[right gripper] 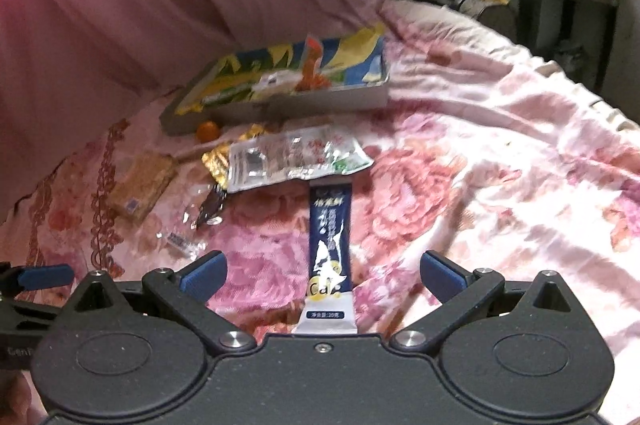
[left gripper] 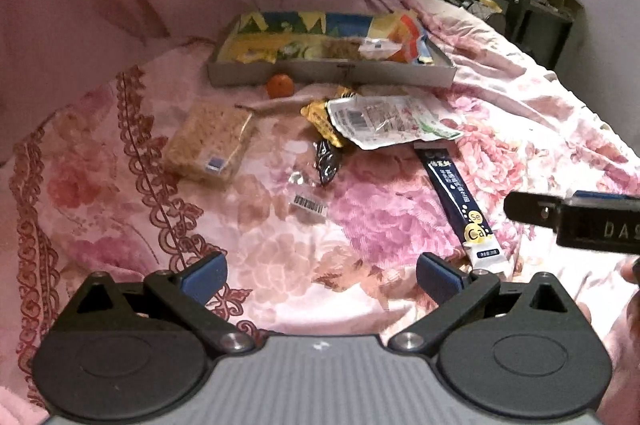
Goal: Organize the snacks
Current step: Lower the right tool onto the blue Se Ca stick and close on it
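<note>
While the dark blue sachet (right gripper: 330, 245) lies flat on the floral bedspread (right gripper: 500, 185) between the right gripper (right gripper: 322, 277)'s spread, empty jaws, lower squarely and pinch its near end before carrying it to the cardboard tray (right gripper: 280, 107).

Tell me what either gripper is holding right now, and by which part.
Nothing. Both the left gripper and right gripper are open, above the bedspread.

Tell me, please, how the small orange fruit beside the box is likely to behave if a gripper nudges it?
The orange fruit looks round, so it would probably roll on the floral bedspread, though the soft fabric may slow it. It sits against the box wall, which likely blocks it that way.
</note>
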